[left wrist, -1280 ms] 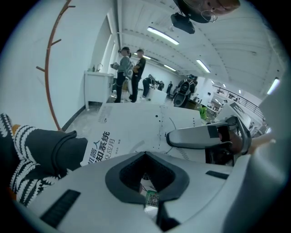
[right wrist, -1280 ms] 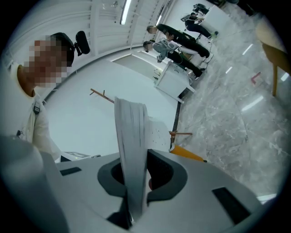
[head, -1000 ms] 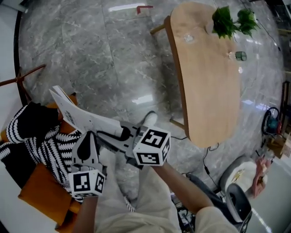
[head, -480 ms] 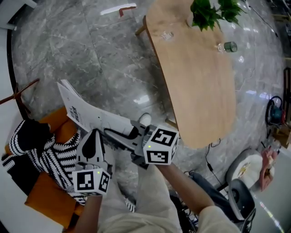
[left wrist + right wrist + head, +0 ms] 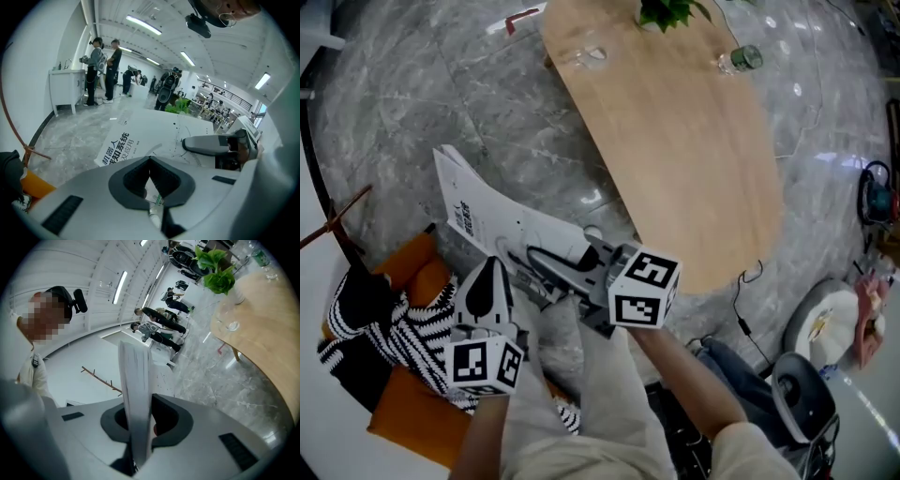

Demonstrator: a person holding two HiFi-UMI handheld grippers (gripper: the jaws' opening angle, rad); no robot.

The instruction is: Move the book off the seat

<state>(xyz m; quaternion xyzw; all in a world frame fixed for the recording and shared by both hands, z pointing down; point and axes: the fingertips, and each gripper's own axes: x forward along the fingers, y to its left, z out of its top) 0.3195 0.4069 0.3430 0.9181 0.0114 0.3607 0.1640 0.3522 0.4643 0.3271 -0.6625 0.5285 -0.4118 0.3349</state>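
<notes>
Book (image 5: 473,211) gripped by left gripper (image 5: 493,270), right gripper (image 5: 536,256).

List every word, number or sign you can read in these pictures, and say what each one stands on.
"机器人": top title line on the book, left gripper view.
"知系统": line below it; its start is hidden behind the left tongs.
"应用": smaller third line, start unclear.
Marker cubes: square black-and-white codes, no words.
Bottle label: too small to read.
</notes>
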